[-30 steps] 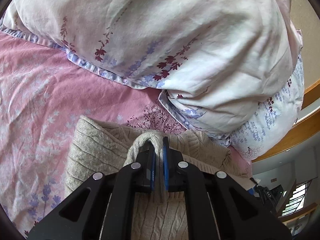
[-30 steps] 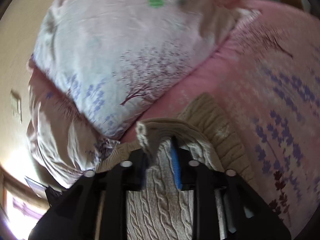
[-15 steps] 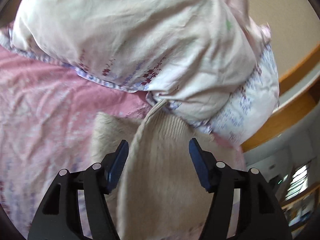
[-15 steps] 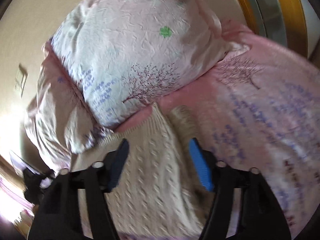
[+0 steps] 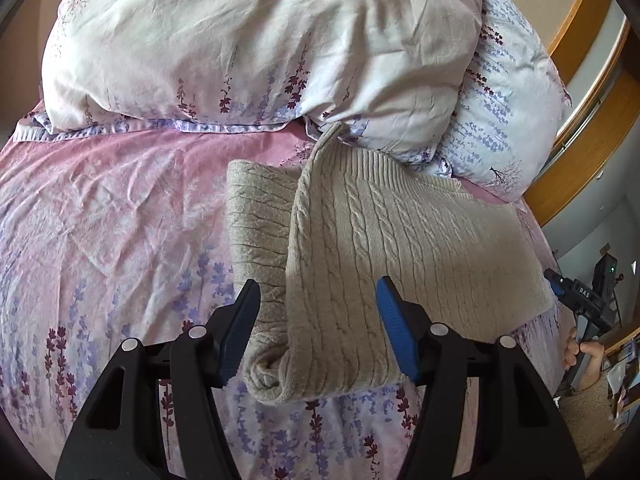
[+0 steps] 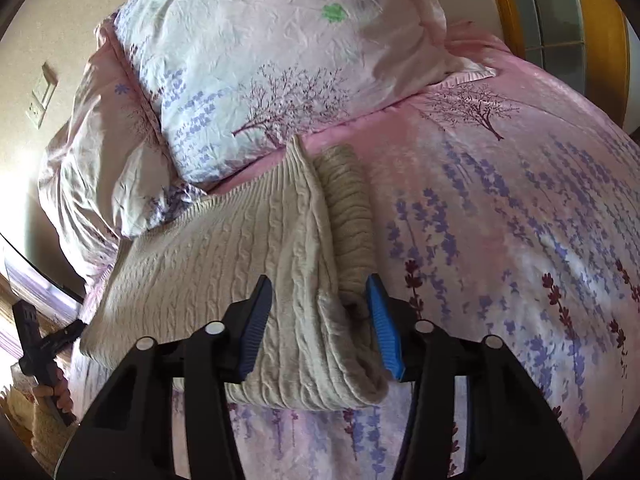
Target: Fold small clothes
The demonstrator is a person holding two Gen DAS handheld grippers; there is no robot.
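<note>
1. Where things stand: the beige cable-knit sweater (image 5: 384, 240) lies folded on the pink floral bedspread (image 5: 112, 208), its far corner up against the pillows (image 5: 256, 40). One rolled sleeve/side flap (image 5: 256, 216) sticks out beside the main panel, not fully tucked.
2. Left gripper (image 5: 316, 312): jaws apart and closing a bit, hovering above the knit; cloth shows in the gap but the pads aren't pressing on it, so nothing is held. Right gripper (image 6: 320, 304): same story, jaws apart, closing, knit below them, no grip.
3. Risk: the closing jaws could snag the loose cable loops if either hand dips. A blue pad (image 6: 380, 320) on the right sits v. near the rolled edge, which would drag & undo the fold.
4. Risk: the raised corner (image 6: 296, 148) at the pillow end stands up in a peak. Thick knit is springy, so it prob. flops back or opens unless pressed flat.
5. Risk: the rolled flap is bulky & uneven. Folding over it next likely gives a lopsided bundle, or the roll slides out sideways.
6. Risk: the bedspread is soft & wrinkled. Pushing the sweater could bunch the cover w/ it, so a grab may catch bedding too.
7. Risk: the pillows crowd the far side, w/ little room to lay the knit out there; the edge may ride up on them.
</note>
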